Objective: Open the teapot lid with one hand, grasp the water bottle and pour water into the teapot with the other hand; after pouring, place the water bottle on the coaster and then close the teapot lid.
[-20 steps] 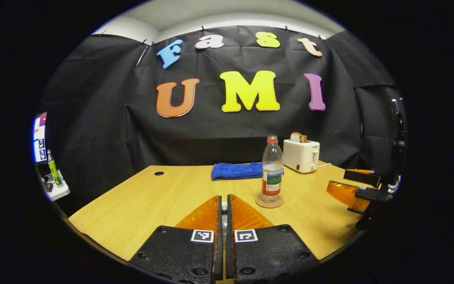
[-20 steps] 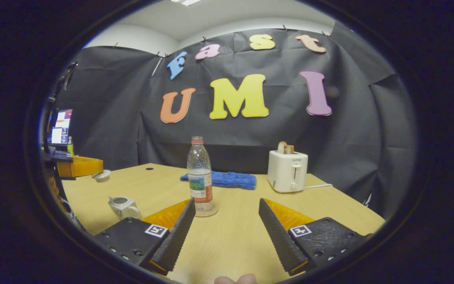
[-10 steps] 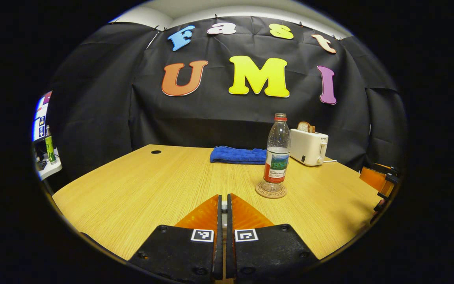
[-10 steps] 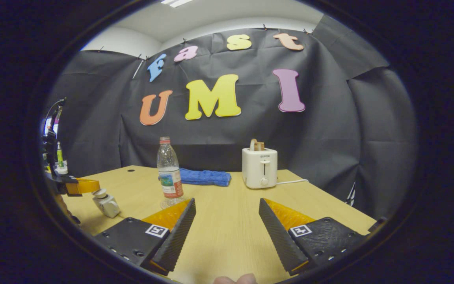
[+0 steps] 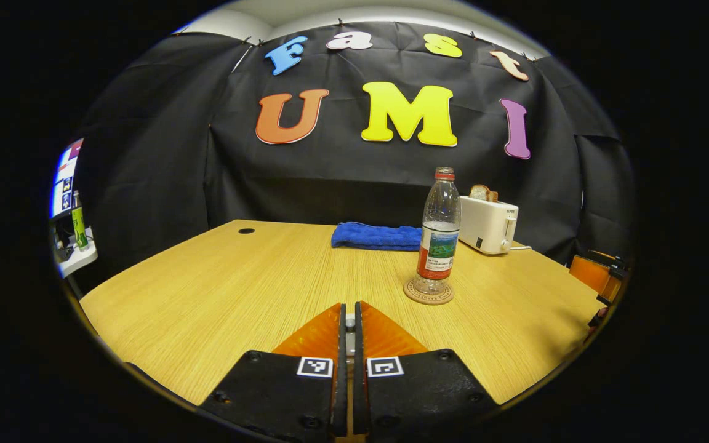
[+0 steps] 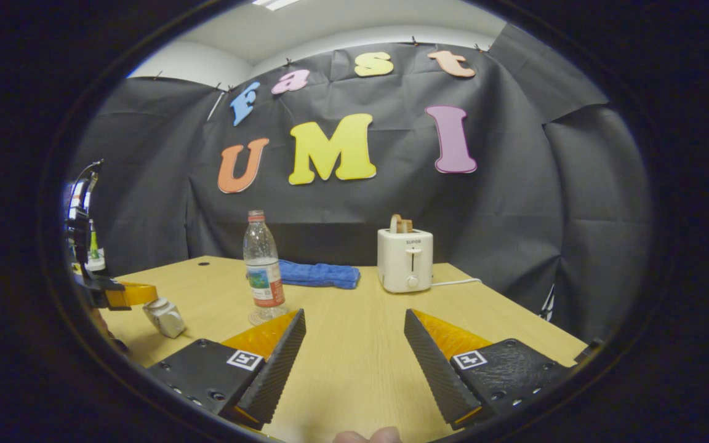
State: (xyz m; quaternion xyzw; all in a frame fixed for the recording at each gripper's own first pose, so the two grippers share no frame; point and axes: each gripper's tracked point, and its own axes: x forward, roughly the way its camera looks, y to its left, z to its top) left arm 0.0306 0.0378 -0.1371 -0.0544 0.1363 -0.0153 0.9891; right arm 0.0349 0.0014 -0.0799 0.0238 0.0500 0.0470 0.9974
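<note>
Water bottle (image 5: 439, 232) upright on coaster (image 5: 428, 293), centre-right; blue towel (image 5: 376, 236), white toaster (image 5: 488, 224) behind; teapot (image 6: 165, 317) lower left at left gripper (image 6: 122, 295), lid grip unclear; right gripper (image 6: 354, 344) wide apart, empty; bottle label unreadable.

bottle (image 5: 439, 232) on coaster (image 5: 428, 292) | cloth (image 5: 376, 236) behind | toaster (image 5: 488, 224) right

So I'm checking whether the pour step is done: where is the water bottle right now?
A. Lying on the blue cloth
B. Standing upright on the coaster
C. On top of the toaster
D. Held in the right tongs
B: the water bottle stands upright on the round coaster, and the right tongs are open and empty.
</note>
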